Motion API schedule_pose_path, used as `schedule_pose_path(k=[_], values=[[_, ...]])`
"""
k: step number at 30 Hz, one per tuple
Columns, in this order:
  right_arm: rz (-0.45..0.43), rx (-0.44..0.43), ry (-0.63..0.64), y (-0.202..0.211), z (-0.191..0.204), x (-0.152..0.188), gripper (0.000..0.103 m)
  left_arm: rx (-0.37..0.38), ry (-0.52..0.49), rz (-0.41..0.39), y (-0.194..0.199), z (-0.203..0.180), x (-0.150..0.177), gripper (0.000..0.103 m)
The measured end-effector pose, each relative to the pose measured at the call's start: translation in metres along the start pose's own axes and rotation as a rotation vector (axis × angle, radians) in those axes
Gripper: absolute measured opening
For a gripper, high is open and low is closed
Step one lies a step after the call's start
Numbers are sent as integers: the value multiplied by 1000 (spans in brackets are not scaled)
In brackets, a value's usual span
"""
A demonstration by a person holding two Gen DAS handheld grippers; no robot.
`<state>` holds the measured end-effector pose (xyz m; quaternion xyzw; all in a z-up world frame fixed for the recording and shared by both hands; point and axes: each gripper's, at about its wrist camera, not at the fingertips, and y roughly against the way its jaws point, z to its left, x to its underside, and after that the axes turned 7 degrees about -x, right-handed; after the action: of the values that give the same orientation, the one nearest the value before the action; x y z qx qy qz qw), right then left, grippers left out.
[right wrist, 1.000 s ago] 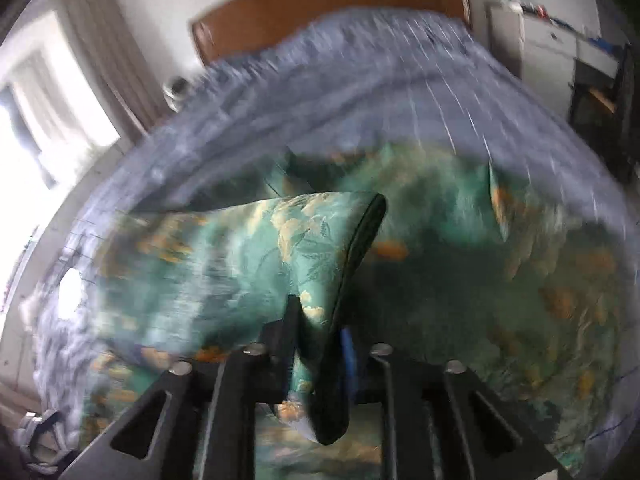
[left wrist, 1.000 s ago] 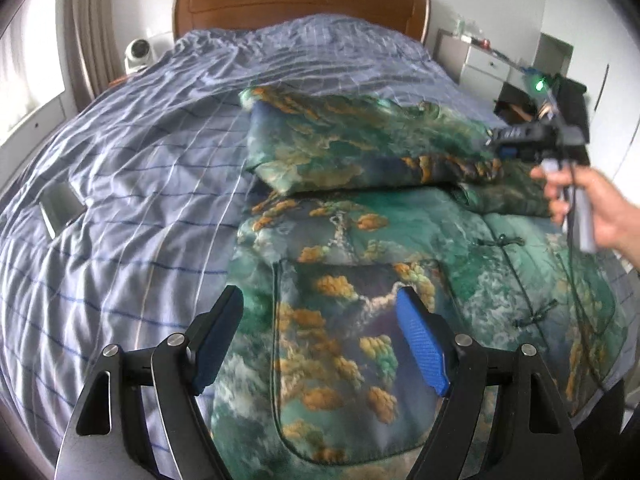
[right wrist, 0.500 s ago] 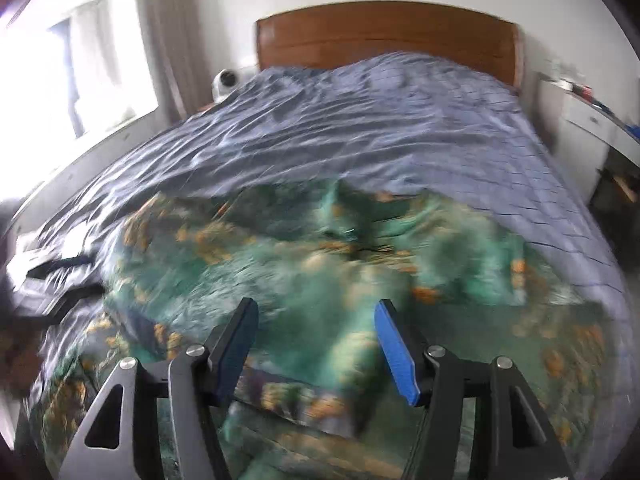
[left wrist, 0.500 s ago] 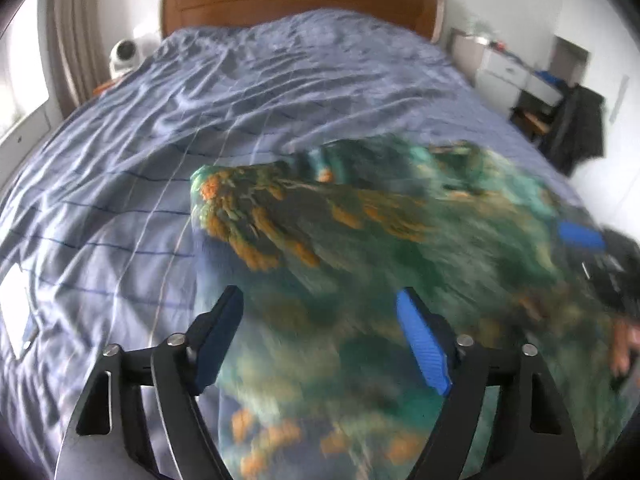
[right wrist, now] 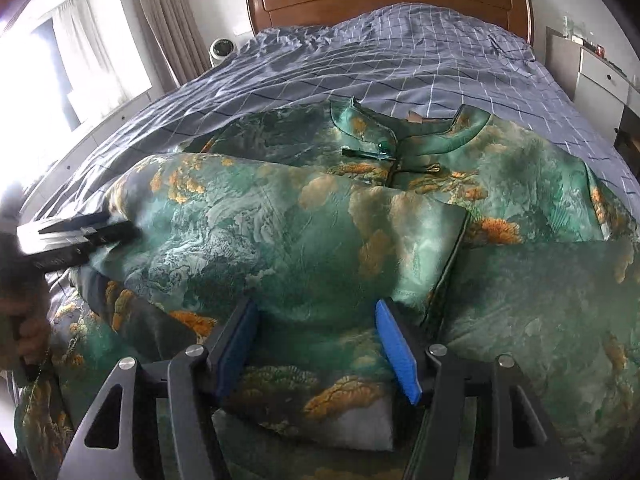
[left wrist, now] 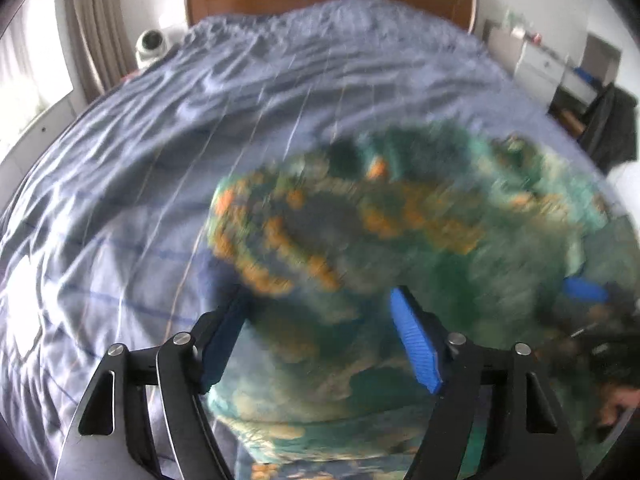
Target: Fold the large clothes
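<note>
A large green jacket with orange and gold print (right wrist: 304, 232) lies spread on the bed; its collar (right wrist: 404, 128) points toward the headboard. One sleeve (right wrist: 280, 236) is folded across the chest. My right gripper (right wrist: 316, 344) is open and empty, just above the folded sleeve's cuff end. My left gripper (left wrist: 320, 340) is open and empty over the jacket's left side (left wrist: 360, 240), which is blurred. The left gripper also shows at the left edge of the right wrist view (right wrist: 76, 236), and the right one's blue pad at the right of the left wrist view (left wrist: 584, 290).
The bed has a blue checked sheet (right wrist: 360, 52) and a wooden headboard (right wrist: 388, 0). A white round device (right wrist: 221, 49) sits left of the headboard. A white dresser (right wrist: 600, 76) stands to the right. A window with curtains (right wrist: 80, 56) is on the left.
My right gripper has let go of the sleeve, which now lies folded across the chest, and stands open. My left gripper has swung forward over the jacket's left side, still open.
</note>
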<state>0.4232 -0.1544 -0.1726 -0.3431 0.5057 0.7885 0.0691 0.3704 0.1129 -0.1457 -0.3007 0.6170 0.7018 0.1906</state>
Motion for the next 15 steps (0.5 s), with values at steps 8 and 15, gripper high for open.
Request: schedule_pose_path(k=[8,15], values=[[-7,19,17,-5,6,4,63,1,-12,-1,-33,-21,-29,85],[-16,23,23,-7,5,7,63,-7,-48,66,-65,-28,-12,87]])
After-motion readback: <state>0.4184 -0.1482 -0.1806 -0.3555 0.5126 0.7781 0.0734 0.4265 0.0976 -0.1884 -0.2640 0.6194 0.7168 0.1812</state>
